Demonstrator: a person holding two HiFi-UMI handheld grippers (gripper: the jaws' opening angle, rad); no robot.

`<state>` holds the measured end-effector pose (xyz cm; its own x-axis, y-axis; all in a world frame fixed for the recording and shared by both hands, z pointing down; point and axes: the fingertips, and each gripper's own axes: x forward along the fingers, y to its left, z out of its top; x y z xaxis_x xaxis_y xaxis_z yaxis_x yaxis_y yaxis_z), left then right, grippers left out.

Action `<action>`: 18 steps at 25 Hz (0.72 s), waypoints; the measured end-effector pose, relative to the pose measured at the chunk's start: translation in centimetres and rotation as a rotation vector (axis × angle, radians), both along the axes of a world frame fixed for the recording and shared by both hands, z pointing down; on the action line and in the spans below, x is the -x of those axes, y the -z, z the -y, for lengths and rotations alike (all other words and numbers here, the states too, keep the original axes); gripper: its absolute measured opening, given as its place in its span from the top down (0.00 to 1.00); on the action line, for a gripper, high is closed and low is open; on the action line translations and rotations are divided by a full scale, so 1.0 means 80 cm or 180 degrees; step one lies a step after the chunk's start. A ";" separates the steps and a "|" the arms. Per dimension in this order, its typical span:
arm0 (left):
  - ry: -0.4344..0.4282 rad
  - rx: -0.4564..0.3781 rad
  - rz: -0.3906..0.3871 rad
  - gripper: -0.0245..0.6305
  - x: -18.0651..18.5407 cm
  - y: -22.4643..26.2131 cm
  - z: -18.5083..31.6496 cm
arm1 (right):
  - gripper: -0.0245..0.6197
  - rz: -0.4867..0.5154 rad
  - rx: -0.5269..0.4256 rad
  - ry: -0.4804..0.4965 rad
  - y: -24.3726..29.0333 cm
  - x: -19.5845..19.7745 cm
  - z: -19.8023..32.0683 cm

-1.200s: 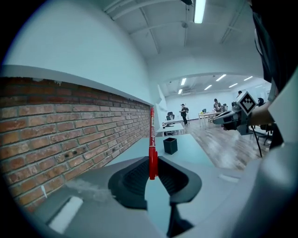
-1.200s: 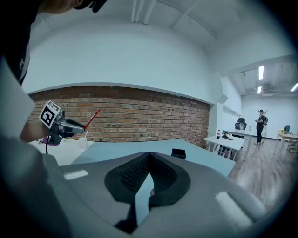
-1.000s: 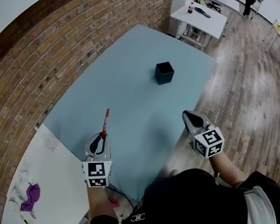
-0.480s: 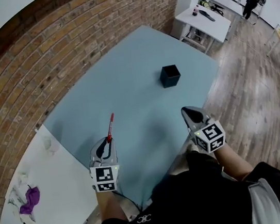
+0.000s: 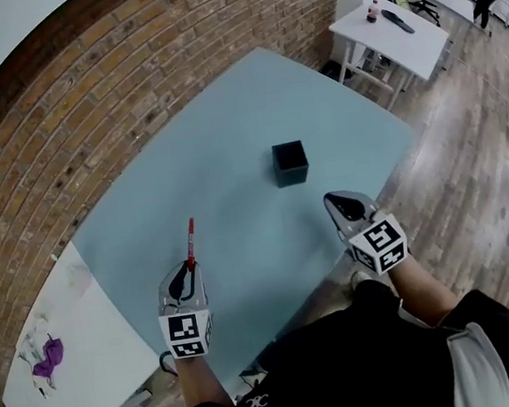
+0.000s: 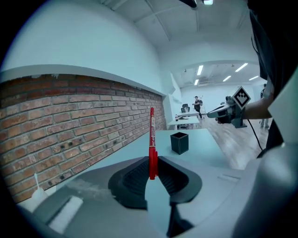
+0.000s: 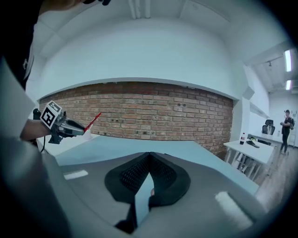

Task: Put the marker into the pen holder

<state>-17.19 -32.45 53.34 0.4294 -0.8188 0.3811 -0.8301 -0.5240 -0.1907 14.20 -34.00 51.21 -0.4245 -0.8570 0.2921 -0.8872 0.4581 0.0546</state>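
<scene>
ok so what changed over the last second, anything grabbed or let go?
Both hands moved forward over the blue table toward the pen holder, the right tongs more visibly so. The head camera shifted too. Nothing was taken or released. Unchanged: the left tongs stay shut on the red marker, the right tongs stay shut and empty, and the pen holder stands where it was.

I count one red marker [image 5: 189,241], one black pen holder [image 5: 290,162] at twelve o'clock, one blue tabletop [image 5: 224,126], and two grippers: left gripper [image 5: 188,270] at seven, right gripper [image 5: 334,201] at five.
</scene>
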 end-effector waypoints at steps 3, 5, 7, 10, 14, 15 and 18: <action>0.0241 -0.0017 0.0199 0.87 -0.043 0.011 0.005 | 0.96 0.0179 0.0067 0.0110 -0.011 -0.069 0.022; 0.0428 -0.0007 0.0270 0.87 -0.067 0.025 0.000 | 0.96 0.0247 0.0124 0.0221 -0.015 -0.112 0.028; 0.0642 -0.0007 0.0342 0.87 -0.091 0.041 -0.009 | 0.96 0.0284 0.0161 0.0377 -0.016 -0.148 0.032; 0.0891 -0.0030 0.0427 0.87 -0.137 0.057 -0.026 | 0.96 0.0356 0.0224 0.0647 -0.017 -0.192 0.038; 0.0979 0.0074 0.0628 0.87 -0.203 0.045 -0.047 | 0.96 0.0365 0.0306 0.0892 -0.020 -0.234 0.040; 0.0965 0.0140 0.0680 0.87 -0.216 0.038 -0.053 | 0.96 0.0379 0.0315 0.0941 -0.019 -0.240 0.038; 0.0904 0.0404 0.0885 0.87 -0.243 0.008 -0.061 | 0.96 0.0434 0.0312 0.1026 -0.017 -0.248 0.036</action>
